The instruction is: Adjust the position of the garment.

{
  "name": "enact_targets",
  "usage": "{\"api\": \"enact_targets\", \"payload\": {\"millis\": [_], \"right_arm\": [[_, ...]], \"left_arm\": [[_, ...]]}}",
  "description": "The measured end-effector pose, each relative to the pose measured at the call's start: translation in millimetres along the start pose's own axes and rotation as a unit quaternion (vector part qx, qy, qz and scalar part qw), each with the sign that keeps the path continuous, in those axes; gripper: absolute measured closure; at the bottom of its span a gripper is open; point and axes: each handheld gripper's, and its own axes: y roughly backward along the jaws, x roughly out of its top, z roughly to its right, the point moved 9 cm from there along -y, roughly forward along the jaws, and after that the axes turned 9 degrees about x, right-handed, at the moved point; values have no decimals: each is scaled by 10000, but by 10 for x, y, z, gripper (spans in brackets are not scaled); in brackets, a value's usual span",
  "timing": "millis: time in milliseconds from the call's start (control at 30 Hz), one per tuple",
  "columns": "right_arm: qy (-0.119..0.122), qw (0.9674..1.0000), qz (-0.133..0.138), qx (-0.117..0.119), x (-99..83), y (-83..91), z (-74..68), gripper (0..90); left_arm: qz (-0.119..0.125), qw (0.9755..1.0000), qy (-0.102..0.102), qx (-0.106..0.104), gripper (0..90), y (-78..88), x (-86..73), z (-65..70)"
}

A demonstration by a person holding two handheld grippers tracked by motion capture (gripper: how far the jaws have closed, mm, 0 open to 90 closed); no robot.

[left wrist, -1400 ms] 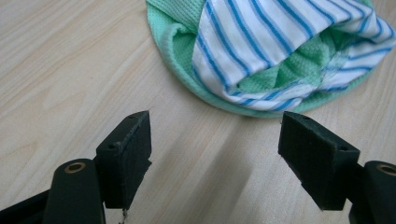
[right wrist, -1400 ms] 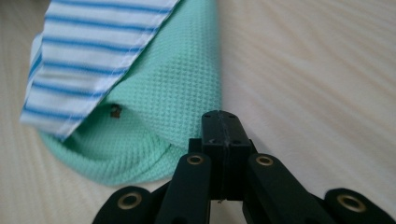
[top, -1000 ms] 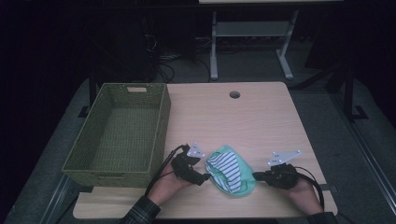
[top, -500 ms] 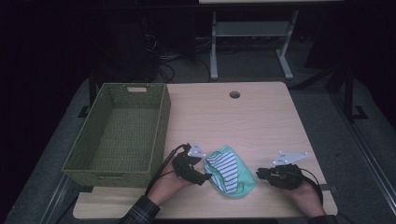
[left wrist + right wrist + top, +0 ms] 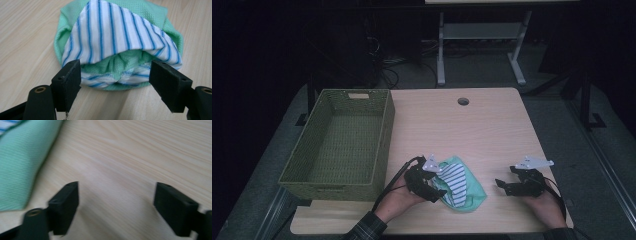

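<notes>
A folded cloth [image 5: 460,188], mint green with a white and blue striped panel, lies near the table's front edge. My left gripper [image 5: 439,192] is at its left side, open, and the cloth's [image 5: 112,37] near edge lies between the wide jaws of that gripper [image 5: 115,75] without being squeezed. My right gripper [image 5: 502,186] is over bare wood a little to the right of the cloth. Its jaws have just been opening and now stand open with nothing between them [image 5: 116,195]. The green cloth edge [image 5: 17,162] shows at the upper left of the right gripper view.
A woven green basket [image 5: 384,135] stands on the left part of the wooden table [image 5: 472,130]. A round cable hole [image 5: 463,101] sits near the far edge. Metal table legs and cables are on the dark floor beyond.
My right gripper has let go of the cloth's right edge, opened, and drawn away to the right. The cloth has settled flatter. The left gripper has stayed put.
</notes>
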Motion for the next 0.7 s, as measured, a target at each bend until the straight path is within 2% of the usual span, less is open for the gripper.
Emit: {"api": "enact_targets", "payload": {"millis": [167, 433, 700], "right_arm": [[-83, 9997, -55, -212, -40, -8, 95, 115], [-140, 9993, -6, -335, -49, -10, 153, 81], [-171, 9994, 0, -302, -47, -17, 161, 78]], "left_arm": [[-201, 9997, -142, 0, 252, -100, -20, 77], [-428, 9985, -350, 49, 249, -235, -56, 124], [-562, 9980, -281, -73, 239, -278, -81, 143]]}}
